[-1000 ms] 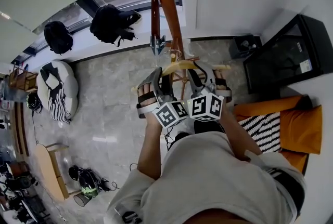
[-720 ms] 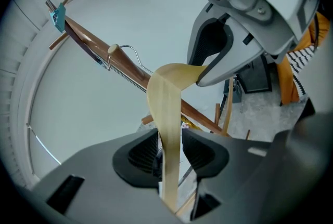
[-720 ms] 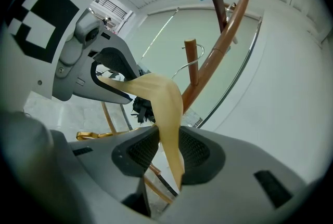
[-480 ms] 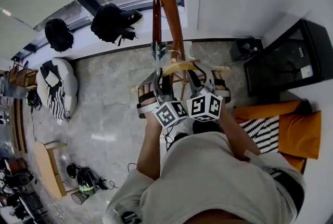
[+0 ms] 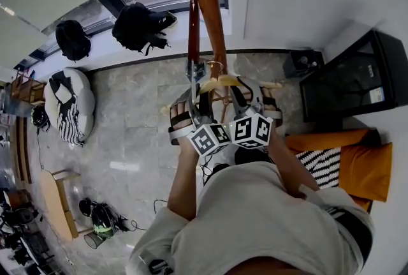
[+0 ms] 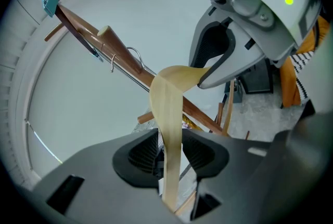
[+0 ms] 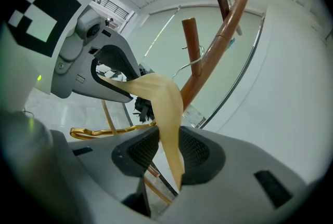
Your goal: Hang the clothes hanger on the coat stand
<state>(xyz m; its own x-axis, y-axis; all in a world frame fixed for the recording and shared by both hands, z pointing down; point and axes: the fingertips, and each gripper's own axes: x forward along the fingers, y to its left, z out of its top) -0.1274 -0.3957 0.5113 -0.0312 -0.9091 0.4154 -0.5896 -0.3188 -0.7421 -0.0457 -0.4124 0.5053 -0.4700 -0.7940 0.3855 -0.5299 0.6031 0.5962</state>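
Head view, nearest first: pale shirt at 6 o'clock, two forearms reaching toward 12 o'clock, then the left gripper (image 5: 194,96) and the right gripper (image 5: 245,90) side by side, just apart, marker cubes facing the camera. Between them, at 12 o'clock from the cubes, a pale curved wooden clothes hanger (image 5: 220,81), one arm in each gripper.

Left gripper view: jaws closed flat on one arm of the hanger, pads pressing both faces of the wood, nothing else between. Right gripper view: jaws likewise pinched on the other arm, drawn in narrower on the thin tapered end.

Just past the hanger's crown, toward 11 o'clock in the left gripper view, a thin metal wire hook (image 6: 132,54) close against a slanting peg (image 6: 117,43) of the reddish-brown wooden coat stand (image 6: 200,113). Impossible to tell whether over the peg or only beside it.

Farther off in the head view: grey marble floor (image 5: 140,114), black bags (image 5: 137,28) at 11 o'clock, an orange cushion (image 5: 363,165) at 3 o'clock.

Judged step: bringing hook to peg, hanger not yet released. Next move, probably: ease the hook over the peg's tip, lower to seat the wire, keep both arms level, then part both pairs of jaws together and draw back without nudging the hanger.
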